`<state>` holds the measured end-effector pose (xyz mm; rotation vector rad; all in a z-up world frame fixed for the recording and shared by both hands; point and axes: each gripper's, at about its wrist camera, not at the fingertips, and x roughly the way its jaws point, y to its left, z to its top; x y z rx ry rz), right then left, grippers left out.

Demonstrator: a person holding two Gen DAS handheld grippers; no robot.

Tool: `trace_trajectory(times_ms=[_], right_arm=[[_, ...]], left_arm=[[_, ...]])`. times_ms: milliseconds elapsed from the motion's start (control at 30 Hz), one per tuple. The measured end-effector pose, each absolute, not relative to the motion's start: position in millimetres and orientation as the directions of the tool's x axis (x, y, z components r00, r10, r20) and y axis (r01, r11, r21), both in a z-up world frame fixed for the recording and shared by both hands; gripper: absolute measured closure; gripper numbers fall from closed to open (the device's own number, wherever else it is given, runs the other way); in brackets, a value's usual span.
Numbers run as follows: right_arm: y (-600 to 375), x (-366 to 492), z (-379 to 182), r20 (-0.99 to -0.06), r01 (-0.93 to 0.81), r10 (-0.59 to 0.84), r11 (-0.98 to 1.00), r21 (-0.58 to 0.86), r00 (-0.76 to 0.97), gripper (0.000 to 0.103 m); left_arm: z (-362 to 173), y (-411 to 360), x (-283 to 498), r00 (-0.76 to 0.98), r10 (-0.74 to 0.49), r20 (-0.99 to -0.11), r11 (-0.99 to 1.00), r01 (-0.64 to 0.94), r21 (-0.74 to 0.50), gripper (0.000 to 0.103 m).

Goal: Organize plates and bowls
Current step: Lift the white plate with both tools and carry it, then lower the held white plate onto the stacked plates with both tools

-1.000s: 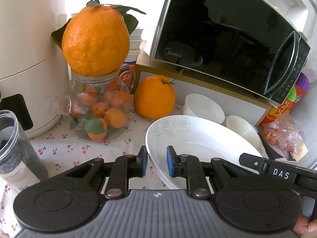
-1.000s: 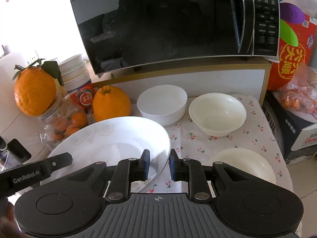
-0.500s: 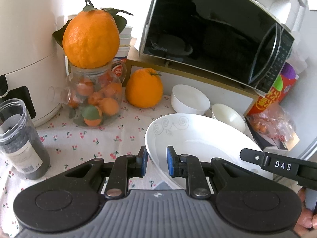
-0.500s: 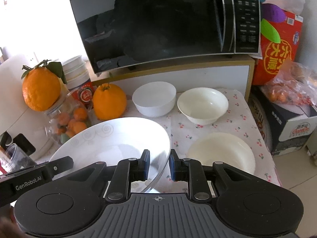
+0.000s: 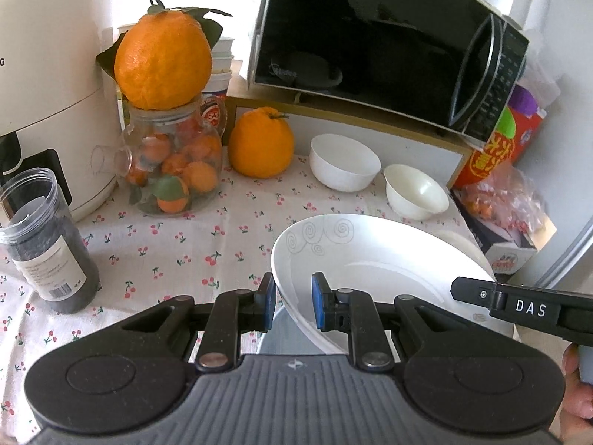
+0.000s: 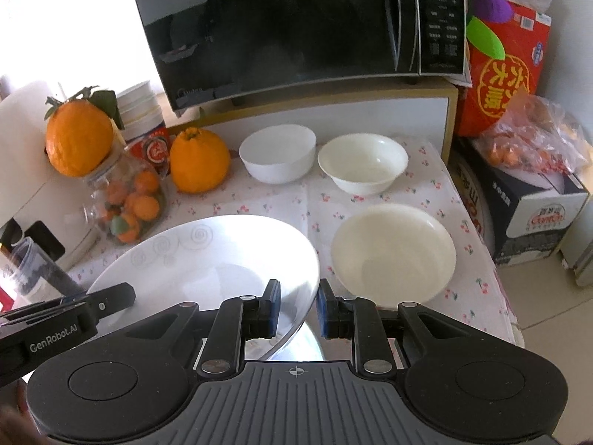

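Both grippers hold the big white plate [image 6: 222, 256] by its rim: the left gripper [image 5: 293, 306] pinches the left edge and the right gripper [image 6: 298, 309] pinches the right edge. The plate is up above the near side of the table [image 6: 426, 181]. A cream bowl [image 6: 393, 256] sits just to its right, and two more bowls [image 6: 278, 159] sit farther back by the microwave [image 6: 296, 29].

Both grippers have carried the big white plate [image 6: 207, 256] back from the microwave [image 6: 296, 29] end of the table — the two small bowls [image 6: 278, 159] at the back now look farther off. In the right wrist view a cream bowl [image 6: 393, 252], earlier half hidden at the edge, shows whole just beside the plate's rim. The left view now takes in more of the dark jar [image 5: 44, 241] and tablecloth [image 5: 185, 244].
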<state>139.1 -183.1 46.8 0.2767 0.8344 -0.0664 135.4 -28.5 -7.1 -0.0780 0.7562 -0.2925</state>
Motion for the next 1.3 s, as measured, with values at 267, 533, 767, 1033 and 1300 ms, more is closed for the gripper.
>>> trace_trajectory(times_ms=[267, 533, 767, 1033, 1300], right_arm=[[-181.8, 124.6, 37.2, -0.766, 0.187, 0.034, 0.962, 0.199, 0.642, 0.082], [-182.0, 114.5, 29.1, -0.784, 0.204, 0.036, 0.957, 0.206, 0.62, 0.082], [-176.5, 109.7, 23.8, -0.795, 0.197, 0.032, 0.962, 0.189, 0.605, 0.082], [-170.9, 108.9, 17.0, -0.809, 0.201, 0.024, 0.964, 0.174, 0.587, 0.081], [-168.2, 109.6, 16.1, -0.819, 0.208, 0.007, 0.966, 0.154, 0.573, 0.081]], left_arm=[[-18.9, -33.0, 123.4, 0.661, -0.283, -0.695, 0.955, 0.261, -0.14, 0.085], [-25.6, -33.7, 114.2, 0.637, -0.279, -0.719, 0.953, 0.273, -0.128, 0.085], [-31.2, -32.2, 109.0, 0.626, -0.266, -0.733, 0.956, 0.27, -0.116, 0.085], [-35.7, -32.0, 107.4, 0.619, -0.248, -0.745, 0.958, 0.27, -0.095, 0.085], [-35.4, -34.5, 107.0, 0.617, -0.232, -0.752, 0.958, 0.281, -0.065, 0.085]])
